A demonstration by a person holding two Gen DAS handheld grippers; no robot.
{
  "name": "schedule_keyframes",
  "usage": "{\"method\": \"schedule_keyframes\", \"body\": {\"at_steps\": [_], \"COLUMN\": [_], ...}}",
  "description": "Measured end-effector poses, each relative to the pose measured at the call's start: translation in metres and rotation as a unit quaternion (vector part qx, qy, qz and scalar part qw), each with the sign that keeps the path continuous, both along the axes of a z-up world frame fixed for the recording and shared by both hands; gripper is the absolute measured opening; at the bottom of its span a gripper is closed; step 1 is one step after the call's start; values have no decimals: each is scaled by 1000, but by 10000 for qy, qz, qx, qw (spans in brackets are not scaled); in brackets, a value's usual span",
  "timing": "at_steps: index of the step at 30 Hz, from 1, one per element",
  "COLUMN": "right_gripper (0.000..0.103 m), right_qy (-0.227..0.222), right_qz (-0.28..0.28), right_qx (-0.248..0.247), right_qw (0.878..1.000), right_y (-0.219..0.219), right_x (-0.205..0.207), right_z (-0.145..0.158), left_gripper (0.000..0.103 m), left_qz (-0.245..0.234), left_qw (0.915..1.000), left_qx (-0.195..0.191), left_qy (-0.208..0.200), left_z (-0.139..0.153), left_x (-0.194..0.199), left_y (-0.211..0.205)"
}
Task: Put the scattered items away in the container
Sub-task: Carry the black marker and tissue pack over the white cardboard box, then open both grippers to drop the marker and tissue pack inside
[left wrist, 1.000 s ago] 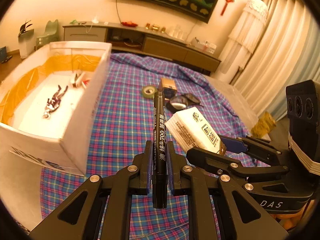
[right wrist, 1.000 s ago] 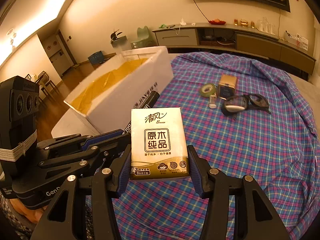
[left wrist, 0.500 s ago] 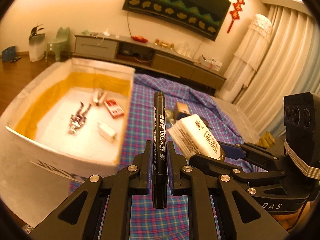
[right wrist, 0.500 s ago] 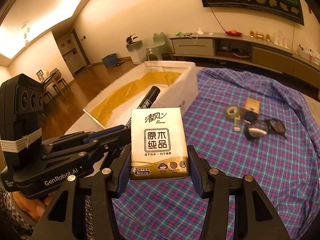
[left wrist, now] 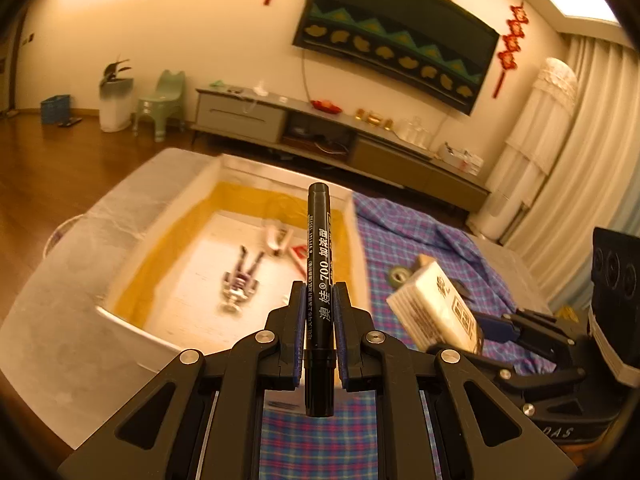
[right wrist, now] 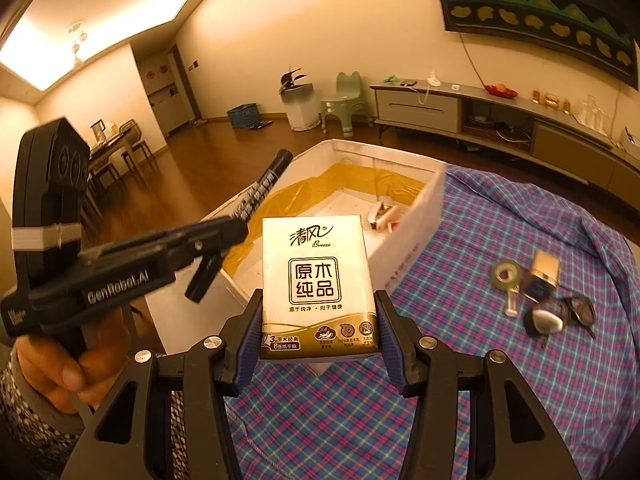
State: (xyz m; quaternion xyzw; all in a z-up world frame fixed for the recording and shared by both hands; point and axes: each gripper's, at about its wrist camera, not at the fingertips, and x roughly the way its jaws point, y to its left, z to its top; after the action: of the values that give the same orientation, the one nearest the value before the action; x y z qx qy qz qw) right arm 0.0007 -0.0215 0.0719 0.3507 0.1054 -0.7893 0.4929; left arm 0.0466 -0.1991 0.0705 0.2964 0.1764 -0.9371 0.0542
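The left gripper [left wrist: 319, 312] was clamped on a black marker [left wrist: 318, 264], held upright between the blue pads, its barrel printed "700" among Chinese characters. Seen from the right wrist, that gripper's side read "GenRobot.AI", and the marker [right wrist: 260, 190] angled up over the near wall of the box [right wrist: 404, 256]. The right gripper [right wrist: 316, 336] gripped a tissue pack [right wrist: 316, 280] by its lower edges; the gold-and-white face read "清风 Breeze" above a framed "原木纯品", with "8" on the bottom strip. From the left wrist the pack [left wrist: 436, 308] hung to the right of the marker, above the plaid cloth [left wrist: 420, 248].

The white box [left wrist: 120, 248], lined with yellow film, sat beside the cloth and held a small figurine [left wrist: 240, 284], a white item and a red-edged piece, all blurred. On the cloth [right wrist: 500, 360], well apart from both grippers, lay a tape roll [right wrist: 506, 274], a small gold-topped carton [right wrist: 542, 276] and dark glasses [right wrist: 560, 316] close together.
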Motion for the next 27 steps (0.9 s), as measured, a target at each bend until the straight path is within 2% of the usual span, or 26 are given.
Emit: {"method": "schedule_keyframes", "body": {"at_steps": [8,17,24,26,27], "right_gripper": [53,53,54,55,55], "right_qy": [148,287,263,232,223], "right_qz": [249,429,479,479,466], "right_qx": [210,598,912,938,950], "right_qw": [9994,9969,9943,9942,9941], "right_y": [-43,-92,-112,-115,-116], "right_x": [-1,-9,-16,-18,-18], "right_z": [-9,-31,-55,-60,-61], "left_gripper": [13,14,14,16,26], "left_qz": [244,349,492,597,682], "left_qw": [9995,9967,9919,9902,9891], "left_qx": [-21,-215,-240,-178,-150], "left_qy": [-182,-696,-1150,-1247,-1297], "left_z": [-7,-33,-59,-67,-71], "left_x": [-15,-40,-54,-57,-57], "left_y": [-39,-65,-83,-88,-92]}}
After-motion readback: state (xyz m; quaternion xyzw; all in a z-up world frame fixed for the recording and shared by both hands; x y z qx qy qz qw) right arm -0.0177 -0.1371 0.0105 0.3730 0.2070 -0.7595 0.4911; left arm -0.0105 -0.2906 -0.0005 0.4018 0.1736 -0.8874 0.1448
